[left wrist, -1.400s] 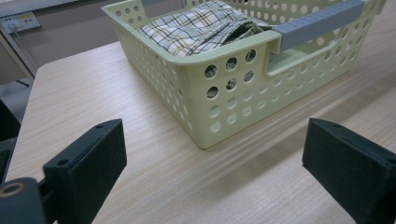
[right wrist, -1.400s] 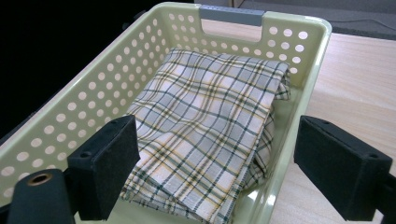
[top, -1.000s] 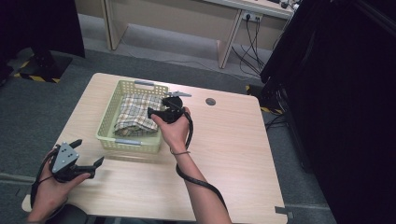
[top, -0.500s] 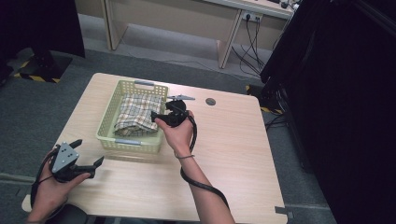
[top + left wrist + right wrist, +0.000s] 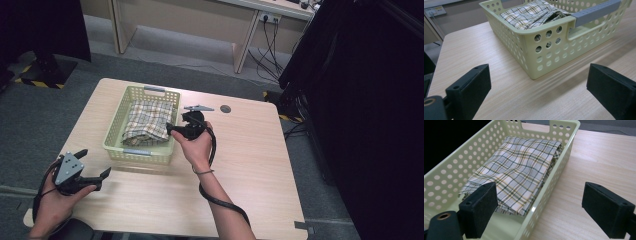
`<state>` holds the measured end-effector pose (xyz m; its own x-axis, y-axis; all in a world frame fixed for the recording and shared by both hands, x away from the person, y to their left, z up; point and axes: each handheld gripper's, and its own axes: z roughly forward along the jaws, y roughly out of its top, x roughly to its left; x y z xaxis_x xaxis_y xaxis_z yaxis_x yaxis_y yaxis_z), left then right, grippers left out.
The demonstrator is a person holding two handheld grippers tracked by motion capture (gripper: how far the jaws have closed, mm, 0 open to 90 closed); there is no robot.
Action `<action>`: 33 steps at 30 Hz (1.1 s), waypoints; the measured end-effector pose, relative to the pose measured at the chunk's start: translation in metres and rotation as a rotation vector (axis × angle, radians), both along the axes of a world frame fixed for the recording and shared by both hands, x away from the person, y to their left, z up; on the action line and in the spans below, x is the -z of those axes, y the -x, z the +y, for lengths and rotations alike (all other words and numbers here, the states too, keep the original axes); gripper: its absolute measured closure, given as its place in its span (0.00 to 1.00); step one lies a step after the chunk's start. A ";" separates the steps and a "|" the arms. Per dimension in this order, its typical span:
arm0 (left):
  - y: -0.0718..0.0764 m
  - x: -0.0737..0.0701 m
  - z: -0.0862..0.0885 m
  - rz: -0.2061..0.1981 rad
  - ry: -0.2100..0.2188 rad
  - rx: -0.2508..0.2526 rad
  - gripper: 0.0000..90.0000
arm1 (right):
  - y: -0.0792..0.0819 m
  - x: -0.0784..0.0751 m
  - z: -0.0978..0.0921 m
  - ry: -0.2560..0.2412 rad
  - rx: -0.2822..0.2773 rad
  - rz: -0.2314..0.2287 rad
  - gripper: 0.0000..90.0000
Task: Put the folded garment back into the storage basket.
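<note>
Pale wood-grain desk [image 5: 260,165] carries everything here, and your work on it looks nearly finished. Start at the left: your left gripper [image 5: 82,174] sits near the desk's 7 o'clock corner, its fingers [image 5: 469,87] spread wide with nothing between them. In the left gripper view they frame bare wood, and the light-green perforated plastic basket [image 5: 544,47] stands well ahead of them at about 1 o'clock, apart from both pads.

Moving right, that basket [image 5: 116,131] rests on the desk's upper-left part, and the folded plaid cloth in cream, grey and yellow [image 5: 147,121] lies flat inside it, within the walls, with no edge hanging over the rim. So the placing seems done; what is left, by my reading, is only to draw your hands clear.

Further right, your right gripper [image 5: 171,128] hovers at the basket's right wall, at roughly 3 o'clock of the cloth. Its fingers [image 5: 480,206] are apart and grip nothing. In the right gripper view the cloth [image 5: 519,172] lies ahead at 11 o'clock; the left finger stands in front of the cloth's near edge, though whether it touches I cannot tell, while the right finger [image 5: 606,207] is outside the basket, above bare desk.
</note>
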<state>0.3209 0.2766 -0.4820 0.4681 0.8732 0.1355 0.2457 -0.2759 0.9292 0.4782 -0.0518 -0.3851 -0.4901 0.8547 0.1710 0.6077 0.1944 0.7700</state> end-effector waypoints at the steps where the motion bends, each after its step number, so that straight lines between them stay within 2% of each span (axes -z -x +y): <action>1: 0.000 0.000 0.000 0.000 0.000 0.000 0.06 | 0.000 0.000 -0.001 0.000 -0.001 -0.002 0.16; 17: 0.000 0.000 0.001 -0.001 0.005 0.000 0.06 | 0.008 0.003 -0.018 -0.003 0.008 0.000 0.16; 33: 0.000 0.000 0.001 -0.001 0.005 0.000 0.06 | 0.013 0.014 -0.039 0.000 0.032 0.012 0.16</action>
